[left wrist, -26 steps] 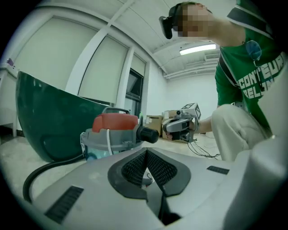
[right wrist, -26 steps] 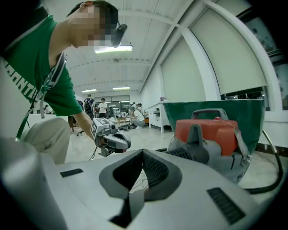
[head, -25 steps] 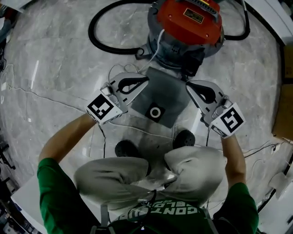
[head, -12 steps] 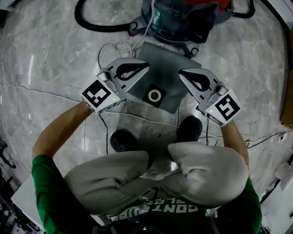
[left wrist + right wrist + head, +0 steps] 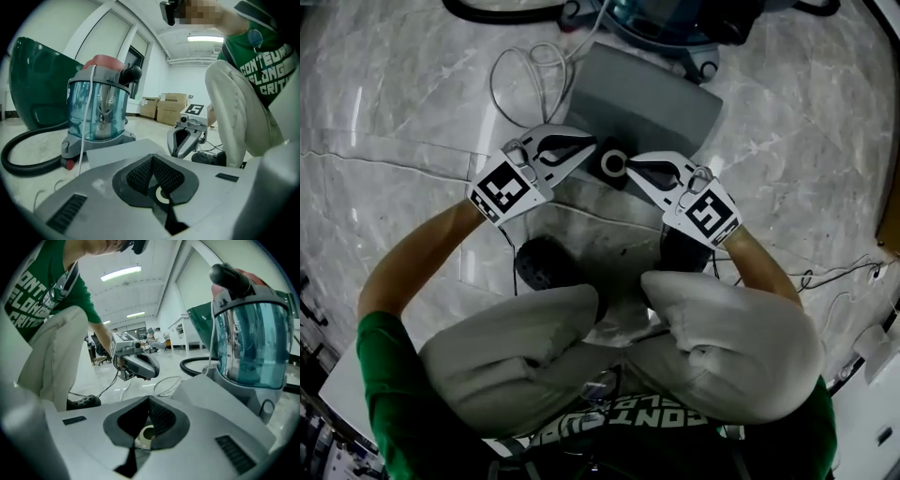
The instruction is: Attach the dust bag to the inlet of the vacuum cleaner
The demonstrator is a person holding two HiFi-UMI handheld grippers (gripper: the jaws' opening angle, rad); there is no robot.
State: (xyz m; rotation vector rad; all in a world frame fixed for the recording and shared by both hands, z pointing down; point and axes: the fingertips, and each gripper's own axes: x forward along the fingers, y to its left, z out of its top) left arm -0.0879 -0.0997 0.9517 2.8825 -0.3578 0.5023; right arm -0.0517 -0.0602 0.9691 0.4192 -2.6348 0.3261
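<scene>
The vacuum cleaner [image 5: 666,23] sits at the far side of the marble floor [image 5: 412,112], and the grey dust bag [image 5: 647,98] lies flat just in front of it, not fitted yet, with its black collar [image 5: 614,164] and white ring at the end nearest the person. The bag body looks light and floppy, so my guess is it'll sag if grabbed by the cloth; better to pinch the stiffer collar's edges. The left gripper [image 5: 586,155] and right gripper [image 5: 633,169] both have their jaws closed tip to tip on nothing, one at each side of that collar.
</scene>
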